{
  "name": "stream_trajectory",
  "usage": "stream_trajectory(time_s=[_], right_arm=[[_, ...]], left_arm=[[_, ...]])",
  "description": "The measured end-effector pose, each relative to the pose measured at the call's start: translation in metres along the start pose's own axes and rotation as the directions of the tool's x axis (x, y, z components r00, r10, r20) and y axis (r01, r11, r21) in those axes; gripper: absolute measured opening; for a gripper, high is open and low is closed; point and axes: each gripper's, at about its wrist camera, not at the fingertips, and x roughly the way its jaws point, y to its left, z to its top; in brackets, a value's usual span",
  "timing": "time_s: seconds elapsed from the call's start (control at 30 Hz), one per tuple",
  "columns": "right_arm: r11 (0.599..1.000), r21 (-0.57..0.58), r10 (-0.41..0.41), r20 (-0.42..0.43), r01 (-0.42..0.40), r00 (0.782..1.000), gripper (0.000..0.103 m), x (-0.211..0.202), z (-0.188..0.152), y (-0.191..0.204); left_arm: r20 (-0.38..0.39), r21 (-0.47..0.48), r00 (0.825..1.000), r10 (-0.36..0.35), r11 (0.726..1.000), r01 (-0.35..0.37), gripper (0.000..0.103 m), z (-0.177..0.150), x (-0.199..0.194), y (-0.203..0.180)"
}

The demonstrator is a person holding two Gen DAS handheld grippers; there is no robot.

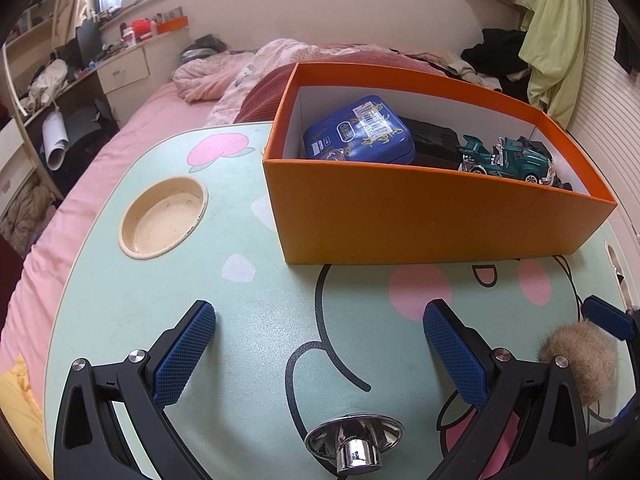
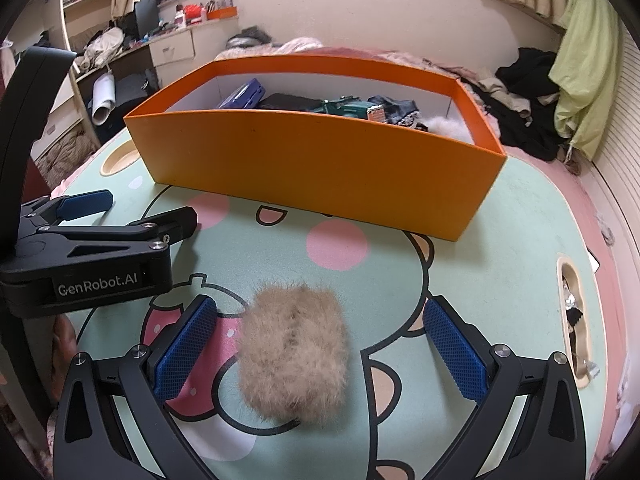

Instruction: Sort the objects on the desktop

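We see the mint cartoon-printed lap table (image 2: 520, 216) carrying a rectangular orange cardboard box (image 2: 320, 168) toward its far edge. Near its front edge, our right gripper (image 2: 320, 344), jaws apart, brackets a fuzzy tan pompom (image 2: 292, 356). Our left gripper (image 1: 320, 352), jaws apart, holds nothing.

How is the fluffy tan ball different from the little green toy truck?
The fluffy tan pom-pom lies out on the mint cartoon-print table, while the green toy truck already sits inside the orange cardboard box. The pom-pom looks soft and furry; the truck looks hard and shiny, with wheels. The pom-pom lies between the open right gripper's fingers; no gripper is near the truck.
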Motion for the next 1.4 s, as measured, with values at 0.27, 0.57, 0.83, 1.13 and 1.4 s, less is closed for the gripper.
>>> stream_trajectory(time_s=[0.27,0.57,0.83,1.13,1.4], right_arm=[[0.991,0.105,-0.074,-0.033,0.077,0.997,0.103,-0.002,0.0,-0.017],[0.985,0.172,-0.04,0.11,0.021,0.993,0.103,-0.034,-0.006,-0.026],[0.997,0.071,-0.028,0.074,0.023,0.997,0.08,-0.027,-0.005,-0.003],[0.998,0.056,0.025,0.058,-0.029,0.998,0.026,-0.031,-0.022,0.002],[1.0,0.001,-0.002,0.1,0.002,0.995,0.025,-0.038,-0.026,0.02]], left_arm=[[-0.009,-0.023,0.999,-0.04,0.999,0.04,0.103,-0.001,-0.003,0.002],[0.111,0.031,0.99,-0.091,0.996,0.088,0.102,-0.008,-0.076,0.03],[-0.006,0.124,0.991,-0.132,0.984,0.132,0.091,-0.047,-0.052,0.008],[0.012,0.154,0.993,-0.118,0.981,0.114,0.063,-0.042,-0.042,-0.002],[0.045,0.176,0.991,-0.124,0.978,0.115,0.038,-0.04,-0.043,-0.006]])
